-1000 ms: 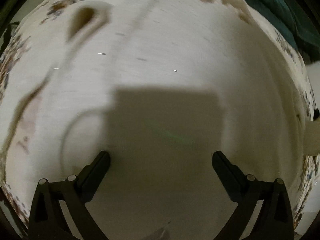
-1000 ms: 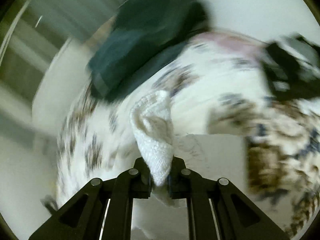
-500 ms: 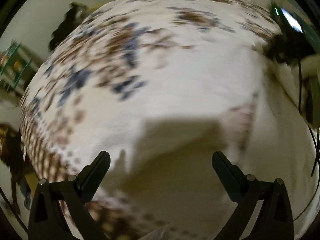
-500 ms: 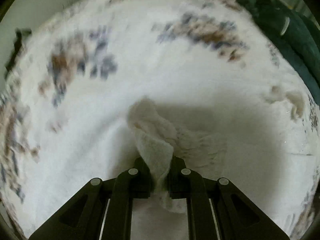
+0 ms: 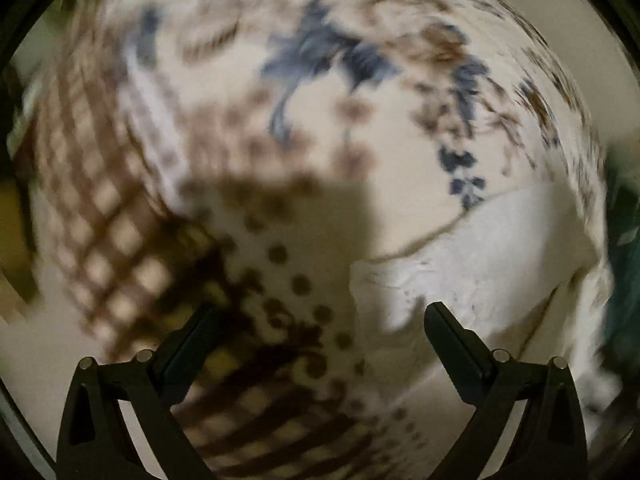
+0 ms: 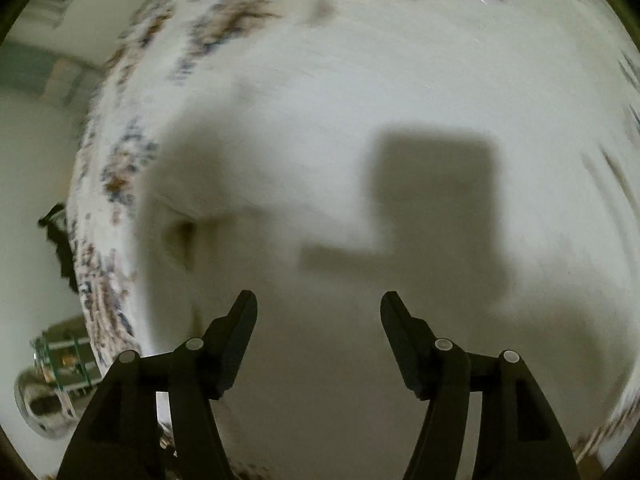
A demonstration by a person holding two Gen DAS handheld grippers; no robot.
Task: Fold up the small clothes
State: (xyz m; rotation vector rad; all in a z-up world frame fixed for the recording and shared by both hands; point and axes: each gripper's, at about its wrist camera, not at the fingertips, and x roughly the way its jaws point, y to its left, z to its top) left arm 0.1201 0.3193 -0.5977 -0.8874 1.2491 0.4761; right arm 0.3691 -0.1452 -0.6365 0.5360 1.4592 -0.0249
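Observation:
A white cloth (image 5: 492, 256) lies on a patterned bedspread (image 5: 312, 128) at the right of the left wrist view. My left gripper (image 5: 320, 332) is open and empty, hovering over the bedspread with the cloth's edge by its right finger. In the right wrist view the white cloth (image 6: 360, 100) fills most of the frame, lying flat with a small fold (image 6: 180, 236) at its left. My right gripper (image 6: 318, 316) is open and empty just above it.
A dark green fabric (image 5: 624, 248) lies at the far right edge of the left wrist view. In the right wrist view the bedspread's patterned edge (image 6: 108, 240) runs down the left, with floor and a small shelf (image 6: 60, 360) beyond it.
My right gripper has opened and let go of the white cloth, which now lies flat. My left gripper has swung across the bedspread, staying open.

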